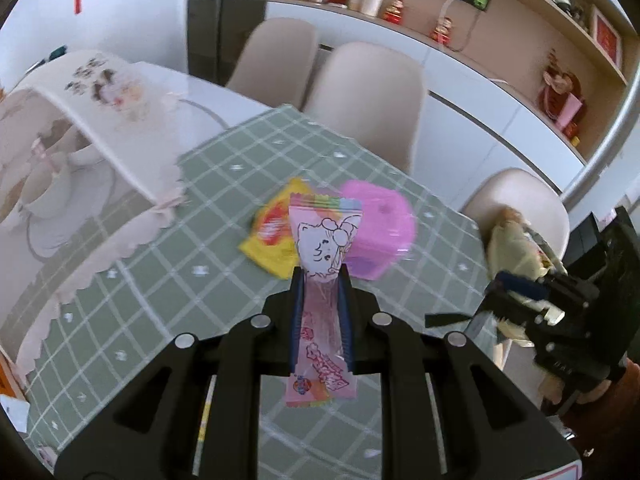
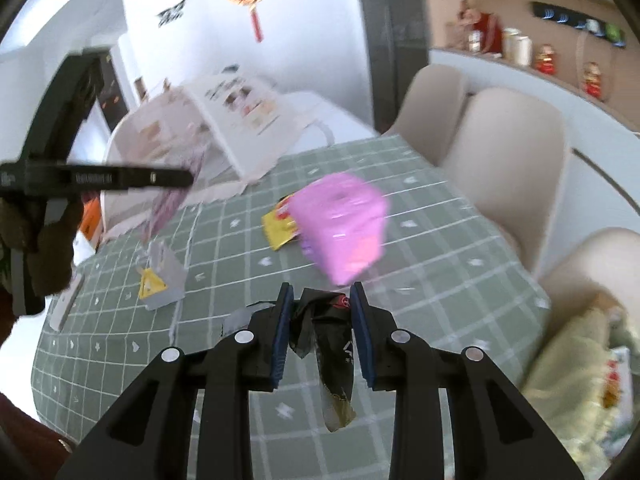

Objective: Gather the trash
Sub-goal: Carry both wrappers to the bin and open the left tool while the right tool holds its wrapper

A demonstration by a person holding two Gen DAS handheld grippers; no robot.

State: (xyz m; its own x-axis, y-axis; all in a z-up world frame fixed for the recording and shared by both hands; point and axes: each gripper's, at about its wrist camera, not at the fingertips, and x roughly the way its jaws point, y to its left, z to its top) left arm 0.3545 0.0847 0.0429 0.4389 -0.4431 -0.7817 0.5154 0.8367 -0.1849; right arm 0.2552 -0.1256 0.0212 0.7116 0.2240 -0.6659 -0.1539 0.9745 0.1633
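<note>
The left gripper (image 1: 322, 280) clamps one pink cartoon-printed plastic wrapper (image 1: 324, 248); the right gripper (image 2: 320, 300) clamps one crumpled black foil wrapper (image 2: 324, 320). Near the green checked tablecloth's (image 2: 440, 264) far edge sit one pink plastic bin (image 2: 340, 224) and one yellow wrapper (image 2: 280, 230); another silver-and-yellow wrapper (image 2: 160, 284) lies near its left edge.

Right gripper (image 2: 322, 294) clamped on a crumpled black wrapper (image 2: 326, 344), which hangs down between the blue pads (image 2: 280, 344). Ahead on the green checked tablecloth (image 2: 440, 264): pink container (image 2: 342, 224), blurred, with a yellow wrapper (image 2: 280, 230) just beside it. Silver-and-yellow packet (image 2: 162, 280) lies farther left. Left gripper (image 2: 92, 178) enters from the left edge, its fingers side-on.
</note>
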